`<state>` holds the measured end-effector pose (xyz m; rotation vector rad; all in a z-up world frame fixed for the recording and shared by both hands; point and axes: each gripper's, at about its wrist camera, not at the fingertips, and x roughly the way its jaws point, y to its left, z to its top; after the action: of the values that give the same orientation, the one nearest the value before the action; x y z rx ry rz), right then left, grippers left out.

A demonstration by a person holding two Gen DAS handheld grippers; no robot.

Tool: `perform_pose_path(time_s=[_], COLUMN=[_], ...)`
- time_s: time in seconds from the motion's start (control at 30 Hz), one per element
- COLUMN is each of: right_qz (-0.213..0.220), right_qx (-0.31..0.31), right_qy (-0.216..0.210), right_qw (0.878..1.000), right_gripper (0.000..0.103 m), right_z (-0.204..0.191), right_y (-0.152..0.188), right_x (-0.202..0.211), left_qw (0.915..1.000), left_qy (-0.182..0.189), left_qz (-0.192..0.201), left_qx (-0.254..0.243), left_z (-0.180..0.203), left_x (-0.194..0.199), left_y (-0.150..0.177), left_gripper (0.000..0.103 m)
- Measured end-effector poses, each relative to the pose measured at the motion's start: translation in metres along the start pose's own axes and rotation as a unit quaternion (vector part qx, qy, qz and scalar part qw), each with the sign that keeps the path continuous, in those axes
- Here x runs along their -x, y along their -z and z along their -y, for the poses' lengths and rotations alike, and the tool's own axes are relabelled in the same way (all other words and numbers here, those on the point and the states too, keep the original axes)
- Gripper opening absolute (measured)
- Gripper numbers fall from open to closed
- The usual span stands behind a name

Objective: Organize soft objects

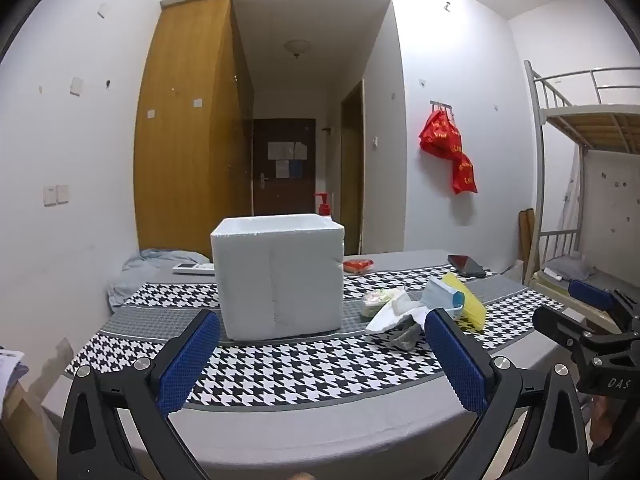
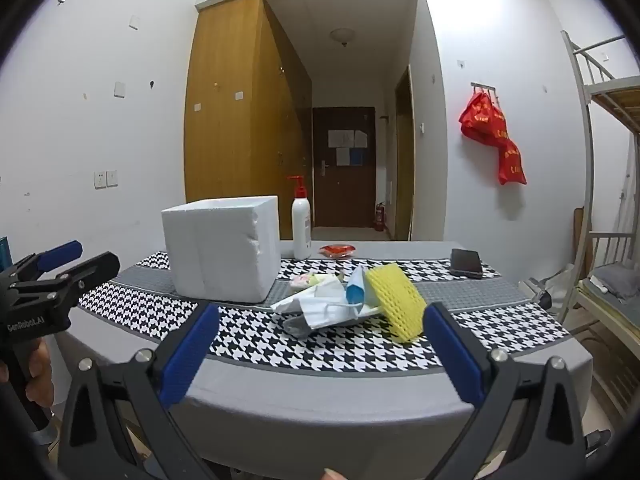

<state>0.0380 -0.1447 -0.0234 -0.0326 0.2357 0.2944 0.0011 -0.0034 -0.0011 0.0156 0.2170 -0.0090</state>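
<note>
Dorm table point(image 2: 320, 392) holds a loose pile point(image 2: 344, 300) just right of the foam box point(image 2: 222, 252); both grippers point(image 1: 322, 360) point(image 2: 320, 348) gape empty, so one pinch may drag several pieces together.

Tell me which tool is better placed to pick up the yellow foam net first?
Probably the right tool: open, and the yellow foam net lies just ahead. The left tool faces the white foam box.

The right gripper point(image 1: 592, 312) bears "DAS" in the left wrist view. The left gripper point(image 2: 68, 264) reads "GenRobot.AI" in the right wrist view.
</note>
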Motion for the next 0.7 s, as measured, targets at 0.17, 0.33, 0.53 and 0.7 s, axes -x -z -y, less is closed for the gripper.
perform_pose_path(time_s=[0.17,0.33,0.53,0.7], right_qz=[0.019,0.012,0.007,0.005], right_qx=[-0.006,-0.008,-0.011,-0.011], right_qy=[-0.002,-0.002,0.0,0.001], right_qw=[1.0,1.0,1.0,1.0], right_gripper=[0.103,0.103,0.103,0.103], right_z=[0.001,0.004,0.007,0.008], right_y=[0.001,-0.003,-0.002,0.001], right_x=[0.002,-0.002,-0.002,-0.003], left_qw=[1.0,0.9999,0.9998,0.9997], left_qy=[0.0,0.004,0.002,-0.004], left_qz=[0.003,-0.007,-0.01,-0.015], left_qx=[0.005,0.013,0.019,0.019], left_z=[-0.003,-0.006,-0.007,-0.007], left_x=[0.002,-0.004,-0.008,-0.01], left_y=[0.004,0.001,0.002,0.001], left_gripper=[0.102,0.102,0.102,0.102])
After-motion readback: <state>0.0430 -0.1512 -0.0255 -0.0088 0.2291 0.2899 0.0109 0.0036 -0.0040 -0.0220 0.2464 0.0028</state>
